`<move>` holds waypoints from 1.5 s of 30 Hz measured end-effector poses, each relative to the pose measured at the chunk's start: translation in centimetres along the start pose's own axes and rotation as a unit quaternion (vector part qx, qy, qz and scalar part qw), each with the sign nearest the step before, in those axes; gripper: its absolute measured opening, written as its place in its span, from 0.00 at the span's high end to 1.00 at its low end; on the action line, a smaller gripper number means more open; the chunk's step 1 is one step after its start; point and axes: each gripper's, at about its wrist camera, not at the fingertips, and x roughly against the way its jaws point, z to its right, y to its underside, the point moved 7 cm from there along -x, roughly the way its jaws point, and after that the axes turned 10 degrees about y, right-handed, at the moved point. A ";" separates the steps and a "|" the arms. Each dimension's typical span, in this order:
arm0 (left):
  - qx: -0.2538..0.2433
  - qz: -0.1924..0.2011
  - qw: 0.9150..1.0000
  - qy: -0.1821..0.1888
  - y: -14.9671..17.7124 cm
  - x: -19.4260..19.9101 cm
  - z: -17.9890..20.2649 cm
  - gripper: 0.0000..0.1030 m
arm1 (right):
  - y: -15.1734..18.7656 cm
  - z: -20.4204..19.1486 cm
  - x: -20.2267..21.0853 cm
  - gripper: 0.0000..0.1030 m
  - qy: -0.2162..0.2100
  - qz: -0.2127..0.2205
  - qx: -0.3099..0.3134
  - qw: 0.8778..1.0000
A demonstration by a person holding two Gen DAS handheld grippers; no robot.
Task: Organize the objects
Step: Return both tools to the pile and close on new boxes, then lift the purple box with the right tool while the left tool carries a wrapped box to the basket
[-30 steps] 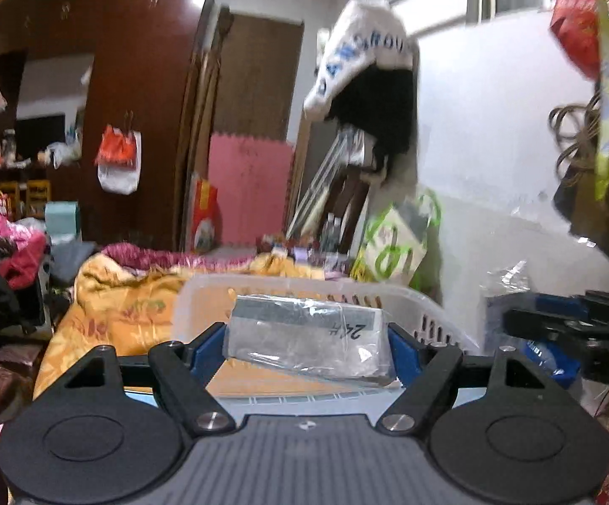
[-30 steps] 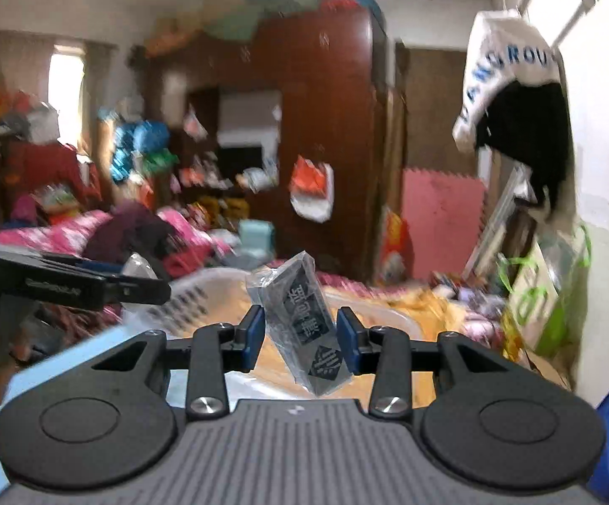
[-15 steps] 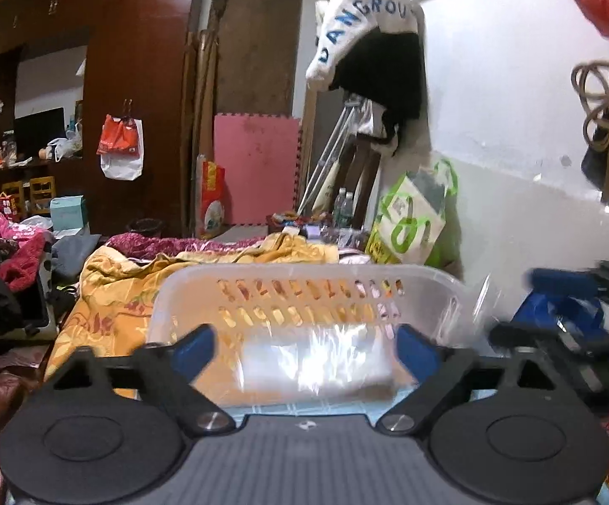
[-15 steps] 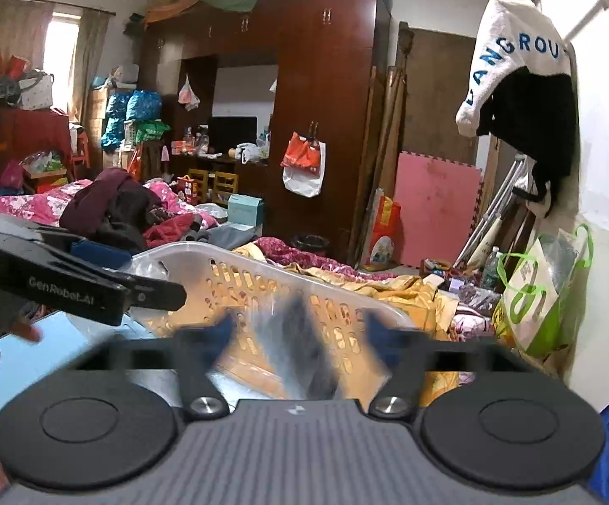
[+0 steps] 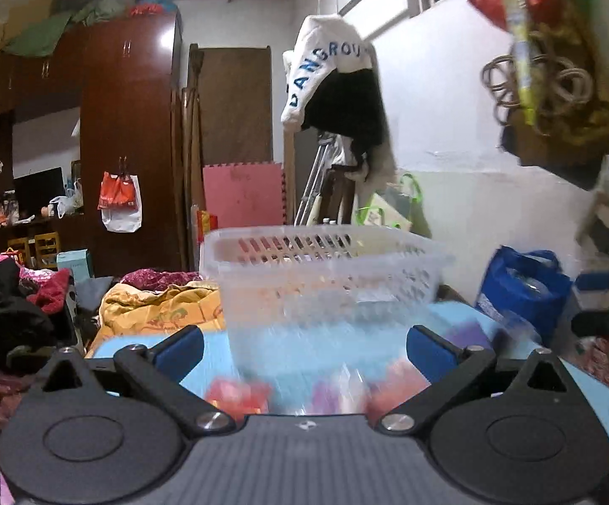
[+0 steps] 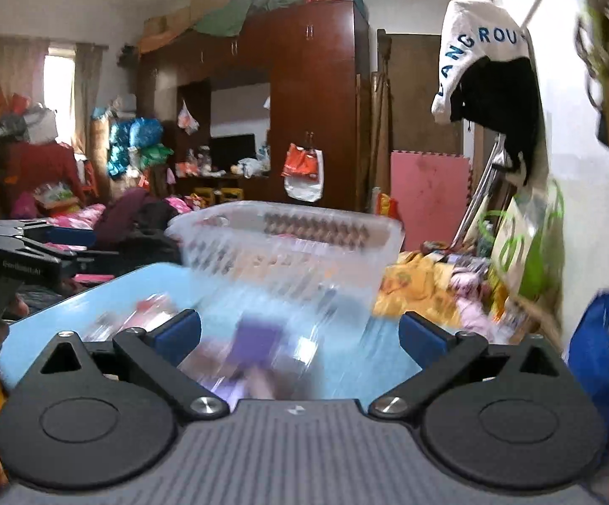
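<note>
Both wrist views face the basket closely.

My tabletop is light blue. A clear slotted basket stands on its far part. Nearer me, small packets lie on it, blurred: a red one in my left view, a purple one and a pinkish one in my right.

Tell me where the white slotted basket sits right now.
The white basket stands on the far part of the light blue table, centre frame in both wrist views, just beyond the open left gripper, with the blue bag to its right.
</note>
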 end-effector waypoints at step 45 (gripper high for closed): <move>0.009 -0.048 0.998 0.038 7.6 -0.5 3.7 0.40 | 5.6 -4.0 -1.1 0.59 -0.038 0.018 0.033 0.999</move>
